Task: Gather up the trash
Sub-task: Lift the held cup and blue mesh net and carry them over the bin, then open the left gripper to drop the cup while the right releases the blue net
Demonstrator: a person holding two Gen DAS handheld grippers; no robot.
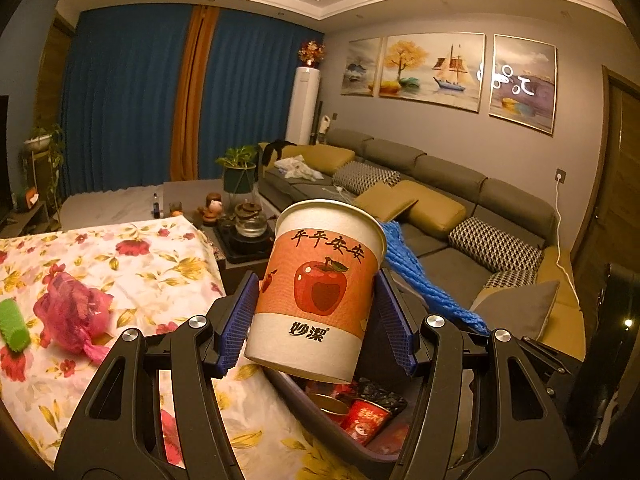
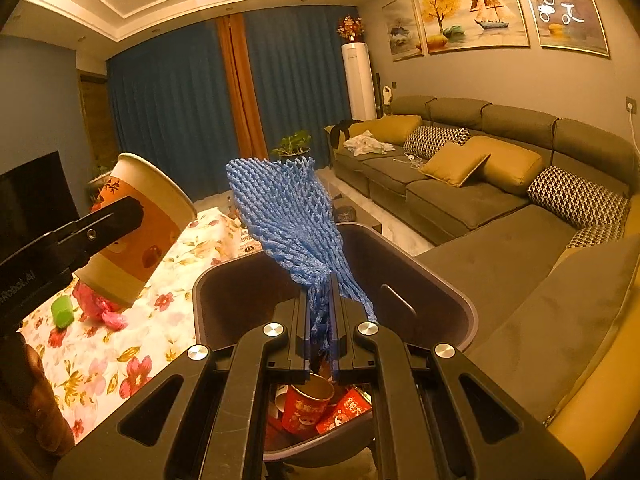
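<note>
My left gripper (image 1: 316, 316) is shut on a paper cup (image 1: 320, 288) with a red apple print, held tilted above the dark trash bin (image 1: 288, 384). The cup also shows in the right wrist view (image 2: 136, 232). My right gripper (image 2: 320, 320) is shut on a blue foam net sleeve (image 2: 292, 220) and holds it upright over the trash bin (image 2: 448, 280). The net also shows in the left wrist view (image 1: 420, 280). Red paper cups (image 2: 308, 404) lie inside the bin. A crumpled pink plastic bag (image 1: 72, 312) and a green roll (image 1: 14, 330) lie on the floral tablecloth (image 1: 152, 264).
A grey sofa (image 2: 480, 196) with yellow and patterned cushions runs along the right, close to the bin. A tea set and a potted plant (image 1: 240, 176) stand on the low table beyond the floral cloth. Blue curtains hang at the back.
</note>
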